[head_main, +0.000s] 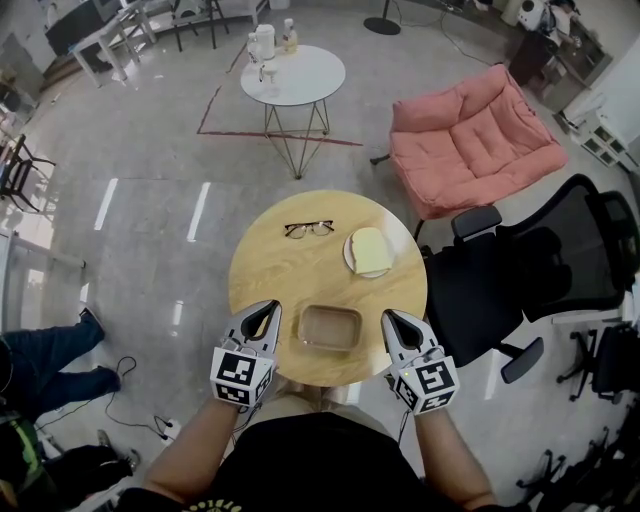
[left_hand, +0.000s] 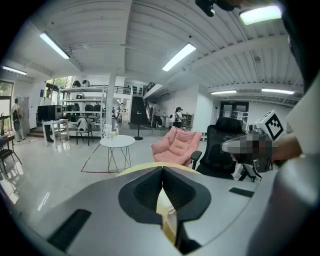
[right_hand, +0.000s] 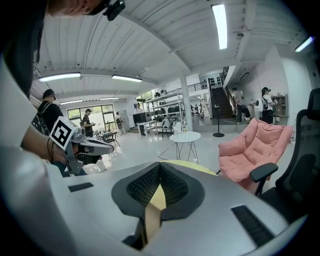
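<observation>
I stand at a round wooden table (head_main: 270, 275). On it lie a pair of dark-rimmed glasses (head_main: 308, 229), a white plate (head_main: 350, 262) carrying a pale yellow folded piece (head_main: 371, 249), and a shallow, brownish, see-through rectangular tray (head_main: 329, 327) near the front edge. My left gripper (head_main: 265, 312) hovers just left of the tray, jaws shut and holding nothing. My right gripper (head_main: 393, 320) sits just right of the tray, also shut and holding nothing. In the left gripper view the left gripper (left_hand: 162, 172) has its jaws meeting at the tip. In the right gripper view the right gripper (right_hand: 160, 170) shows the same.
A small white round table (head_main: 293, 75) with a jug and bottles stands farther off. A pink floor sofa (head_main: 470, 140) is at the right rear. A black office chair (head_main: 540, 270) crowds the table's right side. A person's legs in jeans (head_main: 45, 365) and cables lie at the left.
</observation>
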